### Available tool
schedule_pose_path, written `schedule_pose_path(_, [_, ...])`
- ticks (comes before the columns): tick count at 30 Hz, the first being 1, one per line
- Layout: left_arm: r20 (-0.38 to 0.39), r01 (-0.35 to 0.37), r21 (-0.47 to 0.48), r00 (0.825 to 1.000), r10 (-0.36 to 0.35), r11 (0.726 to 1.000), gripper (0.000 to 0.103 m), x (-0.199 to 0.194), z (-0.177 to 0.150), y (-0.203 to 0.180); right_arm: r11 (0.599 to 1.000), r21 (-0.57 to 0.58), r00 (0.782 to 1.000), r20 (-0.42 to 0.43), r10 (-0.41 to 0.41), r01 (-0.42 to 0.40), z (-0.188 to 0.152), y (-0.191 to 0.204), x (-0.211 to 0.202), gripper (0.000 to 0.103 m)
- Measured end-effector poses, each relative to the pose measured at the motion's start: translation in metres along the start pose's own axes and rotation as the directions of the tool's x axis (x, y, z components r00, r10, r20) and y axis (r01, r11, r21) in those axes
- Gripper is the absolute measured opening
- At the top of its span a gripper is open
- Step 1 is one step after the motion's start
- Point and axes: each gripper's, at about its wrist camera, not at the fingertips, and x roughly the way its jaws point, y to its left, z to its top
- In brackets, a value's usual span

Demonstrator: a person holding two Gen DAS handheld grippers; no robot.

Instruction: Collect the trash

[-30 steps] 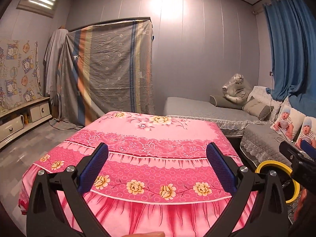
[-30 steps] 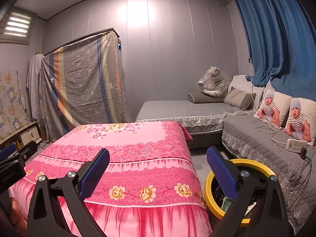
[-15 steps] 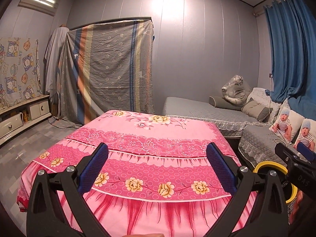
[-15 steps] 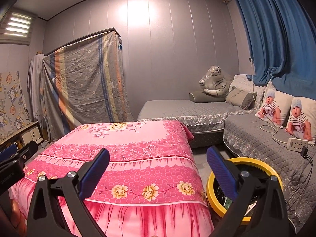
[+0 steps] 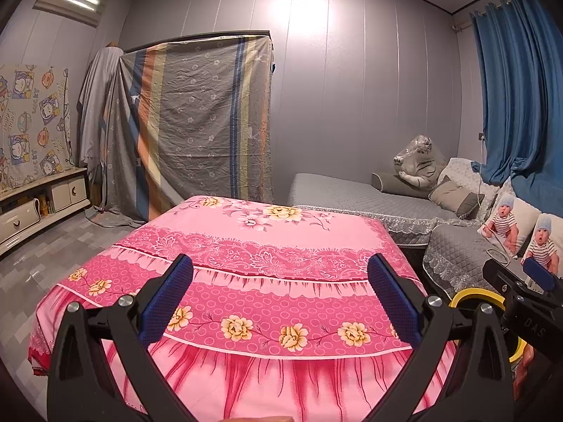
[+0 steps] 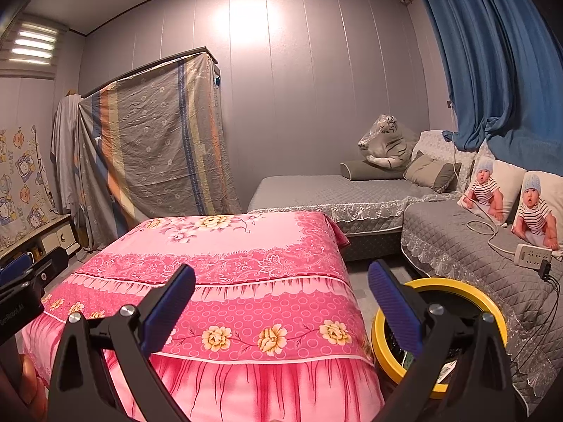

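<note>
A yellow-rimmed bin stands on the floor right of the pink-covered table, with some wrappers inside it. My right gripper is open and holds nothing, its right finger in front of the bin's rim. In the left wrist view the left gripper is also open and holds nothing, facing the pink floral cloth. The bin's rim peeks out at the right there, behind the other gripper. No loose trash shows on the cloth.
A grey quilted sofa with baby-print cushions and a power strip runs along the right. A grey bed with a wrapped toy tiger lies behind. A sheet-draped wardrobe and a low cabinet stand at left.
Both views have drifted slightly back and up from the table, showing more of its front skirt. Both grippers stay open.
</note>
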Motion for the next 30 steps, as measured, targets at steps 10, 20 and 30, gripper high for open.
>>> schedule_pose_path(10, [-0.004,0.005,-0.003,1.0,-0.005,1.0,0.095,-0.0031,0.0016,-0.0067,1.0,0.013,1.0,-0.011,0.004,-0.003,-0.0015,-0.0027,0.0011,0.095])
schedule_pose_path(20, [-0.008,0.009,0.0,1.0,-0.009,1.0,0.095,-0.0007,0.0,-0.009,1.0,0.023,1.0,-0.02,0.002,-0.002,-0.0017,-0.0047,0.0039,0.095])
schedule_pose_path(30, [-0.013,0.016,0.002,1.0,-0.016,1.0,0.095,0.001,-0.0028,-0.0101,1.0,0.025,1.0,-0.021,0.003,-0.002,-0.0023,-0.005,0.0042,0.095])
